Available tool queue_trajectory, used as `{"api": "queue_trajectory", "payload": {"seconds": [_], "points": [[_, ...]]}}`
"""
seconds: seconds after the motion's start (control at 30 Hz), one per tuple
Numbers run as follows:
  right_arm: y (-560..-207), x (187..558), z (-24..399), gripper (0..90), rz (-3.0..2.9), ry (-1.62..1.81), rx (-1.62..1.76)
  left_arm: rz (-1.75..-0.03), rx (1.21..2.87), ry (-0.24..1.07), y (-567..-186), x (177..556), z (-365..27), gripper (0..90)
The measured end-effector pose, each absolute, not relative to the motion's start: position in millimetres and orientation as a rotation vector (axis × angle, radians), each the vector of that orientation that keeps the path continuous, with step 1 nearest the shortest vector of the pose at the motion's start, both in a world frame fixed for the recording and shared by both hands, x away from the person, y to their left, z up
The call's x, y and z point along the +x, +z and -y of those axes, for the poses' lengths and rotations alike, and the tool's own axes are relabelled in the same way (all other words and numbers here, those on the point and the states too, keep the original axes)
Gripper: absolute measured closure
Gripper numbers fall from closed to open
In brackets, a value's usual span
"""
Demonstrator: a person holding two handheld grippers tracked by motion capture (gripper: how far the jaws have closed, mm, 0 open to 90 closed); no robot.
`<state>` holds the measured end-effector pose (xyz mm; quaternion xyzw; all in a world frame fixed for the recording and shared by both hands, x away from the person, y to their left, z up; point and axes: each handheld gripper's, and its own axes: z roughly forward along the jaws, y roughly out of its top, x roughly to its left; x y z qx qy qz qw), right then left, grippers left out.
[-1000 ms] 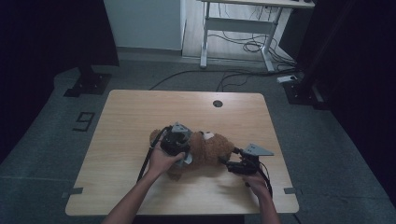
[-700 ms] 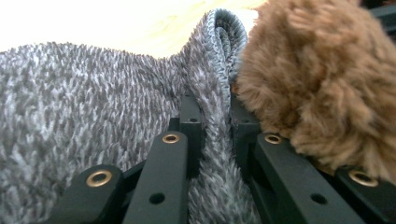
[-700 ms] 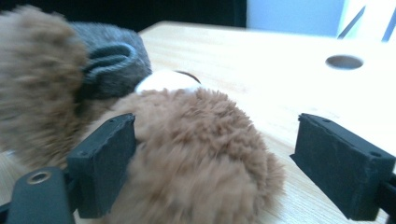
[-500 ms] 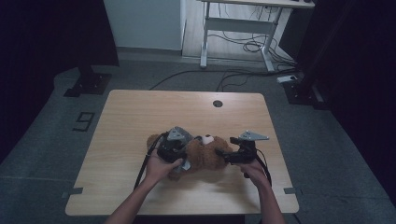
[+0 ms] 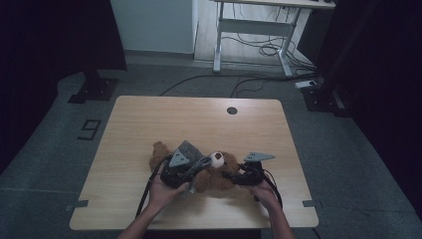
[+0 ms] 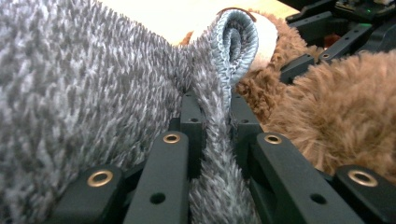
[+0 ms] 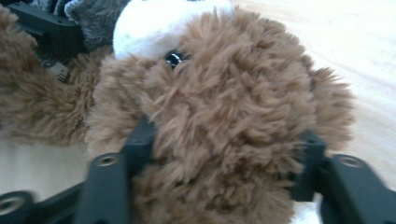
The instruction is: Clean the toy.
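A brown teddy bear [image 5: 218, 180] with a white muzzle lies on the wooden table [image 5: 199, 114], near its front edge. My left gripper [image 5: 195, 169] is at the bear's left side, shut on a fold of fuzzy grey cloth [image 6: 70, 93] that runs up between its jaws [image 6: 217, 105]. The bear's brown fur [image 6: 336, 107] is just to the right of the cloth. My right gripper [image 5: 230, 175] comes in from the right. Its jaws have just been closing and now press into the bear's head [image 7: 224, 93] from both sides [image 7: 224, 140].
A round hole [image 5: 232, 110] sits in the table near its far edge. Beyond the table stand a white desk frame [image 5: 251, 30] and loose cables [image 5: 249, 79] on the floor. Black stands [image 5: 94, 87] flank the table.
The right gripper has moved left onto the bear's head and closed around it. The left gripper has drifted toward the front edge with the grey cloth still in it.
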<state>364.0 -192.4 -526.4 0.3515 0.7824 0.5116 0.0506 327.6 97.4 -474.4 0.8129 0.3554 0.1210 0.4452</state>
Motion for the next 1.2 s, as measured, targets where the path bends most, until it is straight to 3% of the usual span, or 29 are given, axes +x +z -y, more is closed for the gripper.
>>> {"api": "queue_trajectory", "payload": {"seconds": [0.13,0.43,0.67,0.87,1.03,1.2], "points": [[-524.9,365.9,190.1,49.6,-2.284,1.494,1.065,-0.889,2.001,0.311,-475.4,336.3,-94.1,79.6],[-527.6,385.2,190.0,48.6,-2.178,1.48,1.103,-0.917,1.982,0.367,-477.1,360.8,-87.2,79.4],[-530.2,374.0,191.5,46.5,-2.171,1.517,1.055,-0.913,1.983,0.393,-475.0,332.1,-87.9,78.8],[-531.6,360.1,188.6,48.4,-2.17,1.489,1.02,-0.876,2.055,0.441,-450.9,313.6,-72.1,77.9],[-532.4,358.5,187.6,48.6,-2.156,1.481,1.015,-0.919,2.121,0.385,-452.5,339.1,-59.1,77.6],[-533.7,358.9,188.8,49.5,-2.136,1.473,1.029,-0.939,2.064,0.338,-467.5,347.7,-76.8,79.1]]}}
